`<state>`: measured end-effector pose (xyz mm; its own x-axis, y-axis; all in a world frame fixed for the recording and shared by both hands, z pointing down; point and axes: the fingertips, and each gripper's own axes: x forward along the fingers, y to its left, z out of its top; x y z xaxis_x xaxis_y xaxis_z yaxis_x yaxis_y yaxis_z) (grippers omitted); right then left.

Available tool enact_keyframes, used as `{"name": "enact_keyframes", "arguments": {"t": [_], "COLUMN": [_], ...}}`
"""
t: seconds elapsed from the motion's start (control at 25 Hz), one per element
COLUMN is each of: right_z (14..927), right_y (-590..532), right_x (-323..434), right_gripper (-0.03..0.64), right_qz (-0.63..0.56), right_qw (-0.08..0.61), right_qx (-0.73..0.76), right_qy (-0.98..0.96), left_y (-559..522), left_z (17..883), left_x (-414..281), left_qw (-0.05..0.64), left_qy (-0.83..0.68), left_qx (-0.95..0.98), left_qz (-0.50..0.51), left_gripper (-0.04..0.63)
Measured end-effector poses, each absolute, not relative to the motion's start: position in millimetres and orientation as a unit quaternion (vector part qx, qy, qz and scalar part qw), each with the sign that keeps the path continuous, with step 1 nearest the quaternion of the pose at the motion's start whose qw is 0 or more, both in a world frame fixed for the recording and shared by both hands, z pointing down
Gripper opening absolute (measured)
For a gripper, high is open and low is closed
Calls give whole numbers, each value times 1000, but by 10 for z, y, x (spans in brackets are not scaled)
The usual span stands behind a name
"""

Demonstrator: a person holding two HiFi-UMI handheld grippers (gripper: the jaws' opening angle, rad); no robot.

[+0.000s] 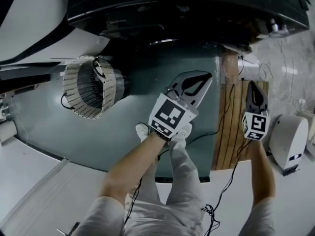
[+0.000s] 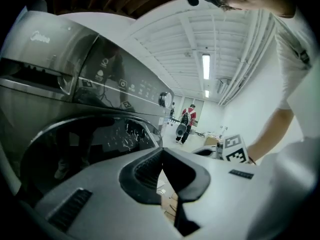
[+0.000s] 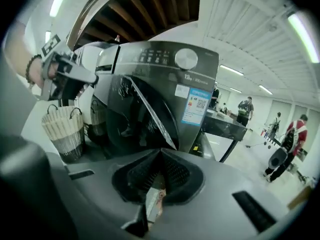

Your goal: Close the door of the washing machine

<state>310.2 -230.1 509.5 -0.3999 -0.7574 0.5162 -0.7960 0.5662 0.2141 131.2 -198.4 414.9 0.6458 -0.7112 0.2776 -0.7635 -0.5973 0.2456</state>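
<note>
Grey left tool point(image 1: 206, 77), right tool point(image 1: 252, 85): both pressed together, empty, held out toward washing machine point(image 3: 165, 74).

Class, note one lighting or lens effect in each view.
Head view: dim, the washing machine almost black. Left gripper view: fisheye curving, reflections on the door glass, bright ceiling lamp. Right gripper view: dark rounded corners, glare from a strip light.

The washing machine point(image 3: 150, 79) is dark grey, with a glossy black door point(image 3: 145, 119), a silver knob point(image 3: 186, 59) and a white-and-blue sticker point(image 3: 196, 103) on its front. Beside the machine, the basket point(image 3: 62, 129) is cream with fine vertical stripes and black handles. The left gripper point(image 2: 162, 151) and right gripper point(image 3: 160, 151) are pale grey with black ribbed pads point(image 3: 140, 173). The left one's cube point(image 1: 170, 116) bears black-and-white squares. Before the machine lies a teal-grey mat point(image 1: 98, 134).
</note>
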Motion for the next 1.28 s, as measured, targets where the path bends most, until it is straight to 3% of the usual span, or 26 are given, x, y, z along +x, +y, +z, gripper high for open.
{"name": "enact_keyframes", "arguments": {"t": [0.24, 0.68, 0.92, 1.28], "right_z": [4290, 2010, 752, -273], "right_y": [-1697, -1087, -1203, -712], "right_x": [2903, 2234, 2289, 2476], "right_gripper": [11, 11, 11, 11], "right_qz": [78, 94, 48, 6], "right_qw": [235, 134, 75, 32], "right_qx": [476, 455, 476, 487], "right_qy": [-844, -875, -875, -873], "left_y": [-1651, -824, -791, -91], "left_z": [3510, 1561, 569, -278], "left_x": [966, 241, -186, -443], "left_qw": [171, 137, 64, 1], "left_qy": [-456, -512, -536, -551], "left_qx": [872, 848, 842, 834], "left_qz": [49, 13, -20, -37], "left_gripper": [3, 3, 3, 3]}}
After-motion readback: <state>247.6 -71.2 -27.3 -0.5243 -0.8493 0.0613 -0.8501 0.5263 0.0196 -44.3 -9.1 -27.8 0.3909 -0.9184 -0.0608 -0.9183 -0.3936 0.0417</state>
